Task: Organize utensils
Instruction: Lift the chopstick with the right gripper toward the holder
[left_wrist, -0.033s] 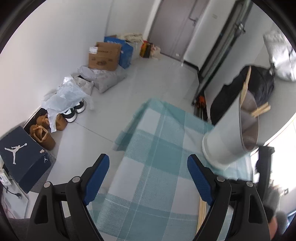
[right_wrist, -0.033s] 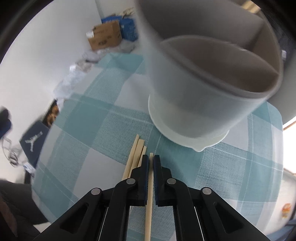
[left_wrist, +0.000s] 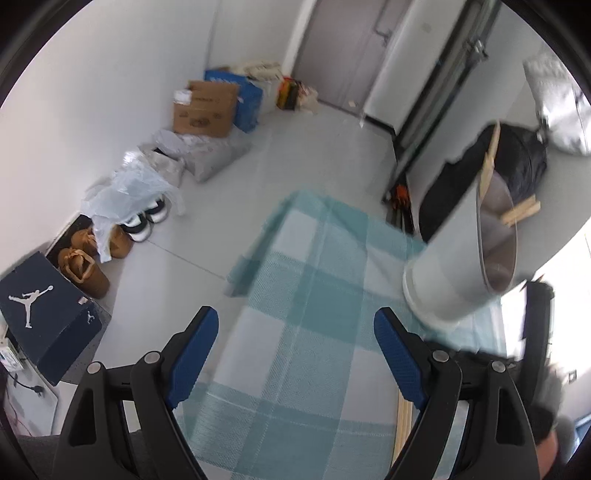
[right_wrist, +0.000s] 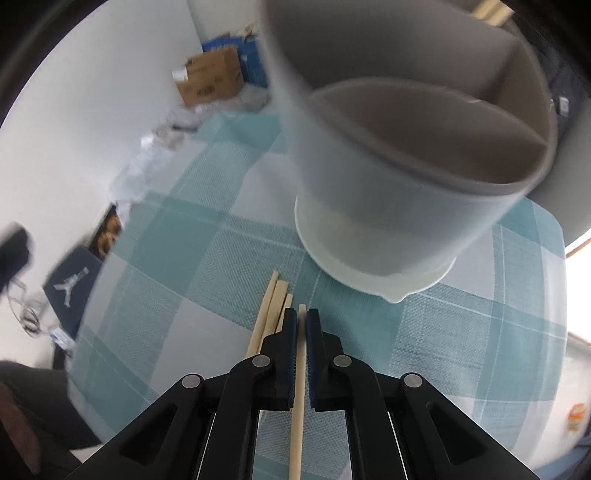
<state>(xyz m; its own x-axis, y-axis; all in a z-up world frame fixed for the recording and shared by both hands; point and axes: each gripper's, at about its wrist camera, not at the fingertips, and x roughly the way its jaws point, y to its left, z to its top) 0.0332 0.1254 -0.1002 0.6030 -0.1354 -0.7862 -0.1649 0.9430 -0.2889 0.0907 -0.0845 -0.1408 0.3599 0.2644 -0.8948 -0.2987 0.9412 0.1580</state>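
Note:
My right gripper (right_wrist: 302, 314) is shut on a single wooden chopstick (right_wrist: 299, 406), which runs back between the two fingers, just above the checked teal tablecloth (right_wrist: 461, 332). Just left of it, three more chopsticks (right_wrist: 271, 306) lie on the cloth. A grey round utensil holder (right_wrist: 388, 206) with inner dividers stands right in front, and wooden sticks (right_wrist: 491, 11) poke out of its far compartment. In the left wrist view the same holder (left_wrist: 443, 266) is at the right with sticks (left_wrist: 521, 212) in it. My left gripper (left_wrist: 295, 325) hangs open over the cloth, holding nothing.
The table's left edge drops to a grey floor. There, along the wall, are a dark shoe box (left_wrist: 40, 314), brown shoes (left_wrist: 85, 269), plastic bags and a cardboard box (left_wrist: 205, 110). A black bag (left_wrist: 517, 166) sits behind the holder.

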